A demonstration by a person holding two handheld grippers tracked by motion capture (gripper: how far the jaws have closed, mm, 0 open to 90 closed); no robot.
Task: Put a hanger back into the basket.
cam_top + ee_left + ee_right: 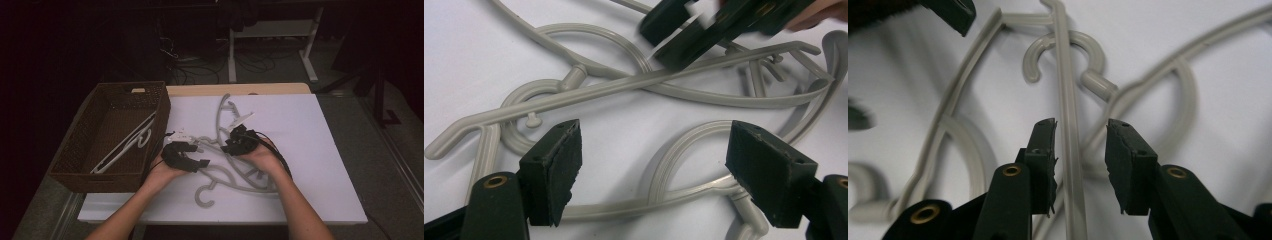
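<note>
So there's a tangle of grey plastic hangers [230, 172] lying on the white table [320, 150], right in front of the person, and both hands are working in the middle of that pile.

The right gripper [239, 141] sits over the top of the heap. In the right gripper view its jaws stand a little apart with one straight grey hanger bar [1068, 130] running up between them; the pads aren't pressing on it, there's a gap on each side. A hanger hook [1068, 47] curls just beyond the jaw tips.

The left gripper [186, 156] is just beside it on the left, near the edge of the pile. In the left gripper view its jaws are spread wide, nothing pinched, hovering over a curved hanger arm [684, 145] on the table. The other gripper's black jaws show at the top of that view, sitting on a long hanger bar [624, 85].

Left of all this is a brown wicker basket [85, 135] with a white hanger [125, 145] lying inside it at a slant.
</note>
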